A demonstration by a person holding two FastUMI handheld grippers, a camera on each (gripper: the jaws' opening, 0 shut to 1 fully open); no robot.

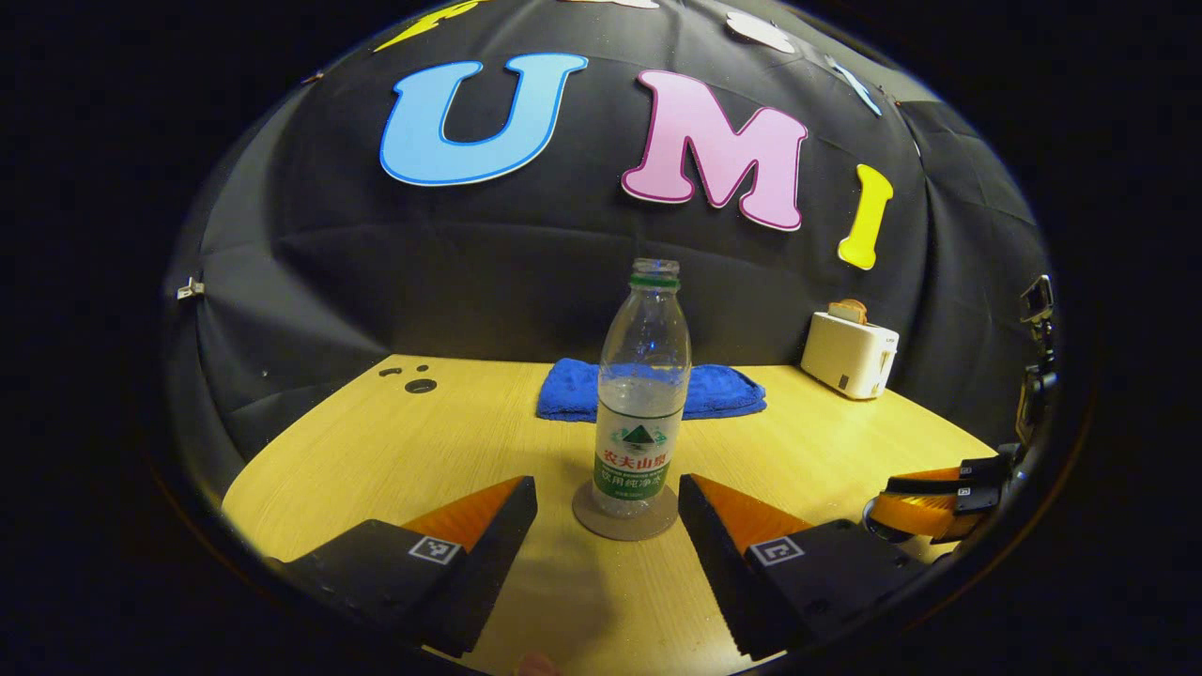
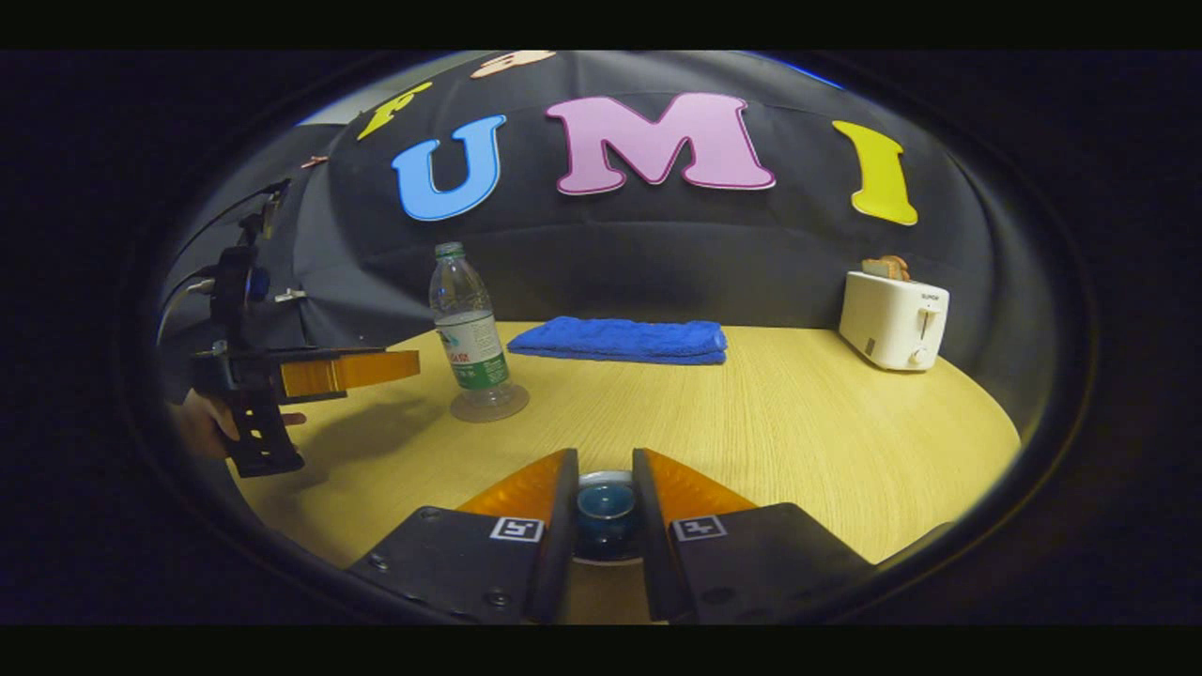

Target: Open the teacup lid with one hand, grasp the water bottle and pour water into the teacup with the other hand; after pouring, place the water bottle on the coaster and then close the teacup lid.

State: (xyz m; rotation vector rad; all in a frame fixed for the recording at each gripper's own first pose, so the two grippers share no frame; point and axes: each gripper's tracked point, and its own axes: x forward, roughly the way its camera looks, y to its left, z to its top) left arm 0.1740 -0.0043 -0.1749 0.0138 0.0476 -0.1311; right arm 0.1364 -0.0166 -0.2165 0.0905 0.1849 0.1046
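Left gripper view: one water bottle (image 1: 641, 399), uncapped, green-and-white label with red writing too small to read, stands upright on one round coaster (image 1: 624, 519) just beyond the left gripper (image 1: 608, 505), whose fingers are spread wide apart; one blue towel (image 1: 723, 390) and one white toaster (image 1: 848, 354) lie far. Right gripper view: the right gripper (image 2: 603, 488) is closed against one dark blue lid knob (image 2: 605, 504), the teacup beneath largely hidden.
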